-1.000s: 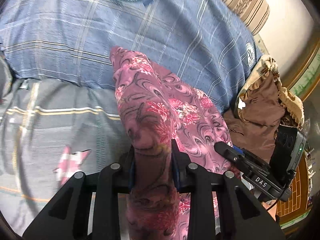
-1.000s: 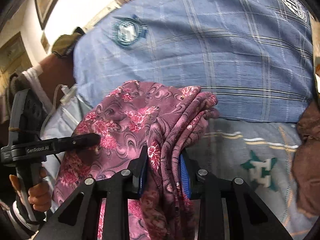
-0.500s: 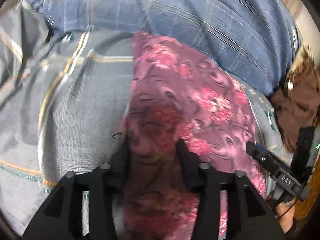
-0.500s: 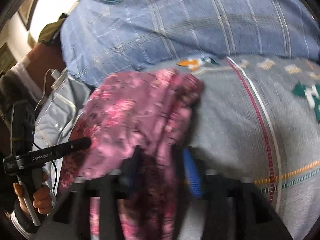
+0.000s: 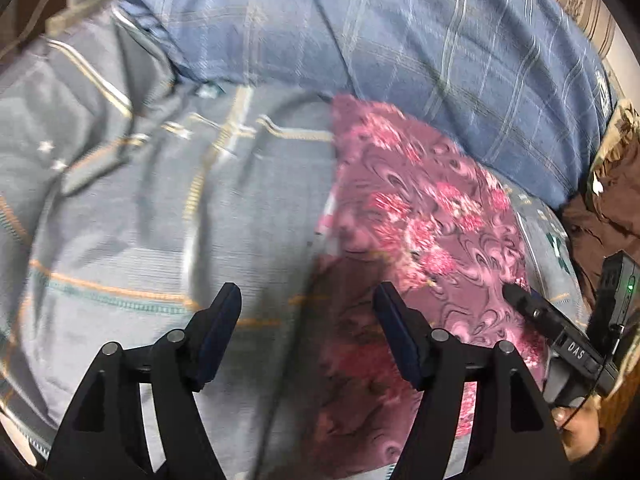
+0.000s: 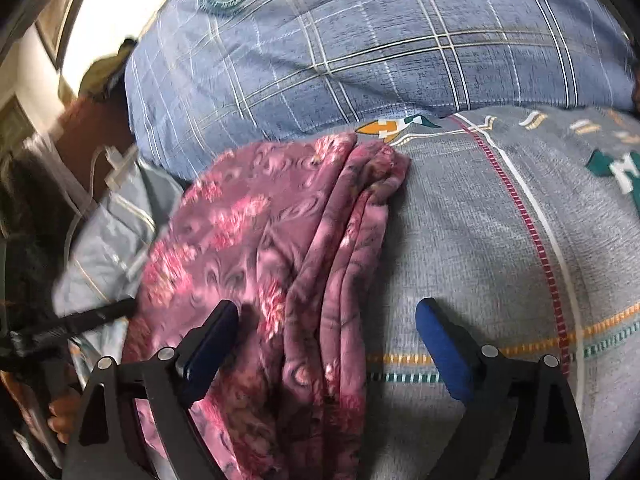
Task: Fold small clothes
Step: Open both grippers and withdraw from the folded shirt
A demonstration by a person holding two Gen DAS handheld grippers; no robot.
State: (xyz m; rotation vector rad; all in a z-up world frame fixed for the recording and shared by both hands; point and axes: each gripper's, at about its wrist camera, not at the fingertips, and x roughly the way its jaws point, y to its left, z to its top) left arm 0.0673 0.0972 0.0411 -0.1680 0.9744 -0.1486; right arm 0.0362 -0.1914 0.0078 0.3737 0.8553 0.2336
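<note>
The pink floral cloth (image 5: 432, 216) lies folded on a grey bed sheet (image 5: 132, 216), with its far edge just beside a blue checked pillow (image 5: 400, 40).

In the left wrist view the left gripper (image 5: 307, 312) hangs over the sheet with its fingers (image 5: 224, 320) spread wide. They have just been opening. The near left part of the cloth lies partly under the gap between them, and no pad presses on it. The right finger sits over the cloth and the left one over bare sheet. The picture is blurred.

At the right edge of that view the other gripper's black finger tip rests at the cloth's right side, above a hand (image 5: 576, 432) holding the handle. A brown cloth (image 5: 604, 200) is heaped beyond it, at the pillow's end.

In the right wrist view the right gripper (image 6: 326, 320) also has its fingers (image 6: 440, 340) far apart, having just been opening. The cloth's bunched right edge, several layers thick, runs between them without touching either pad. The left finger lies over the cloth and the blue-padded right one over the sheet. A white cable (image 6: 100, 168) lies at the left, near the pillow's corner.
</note>
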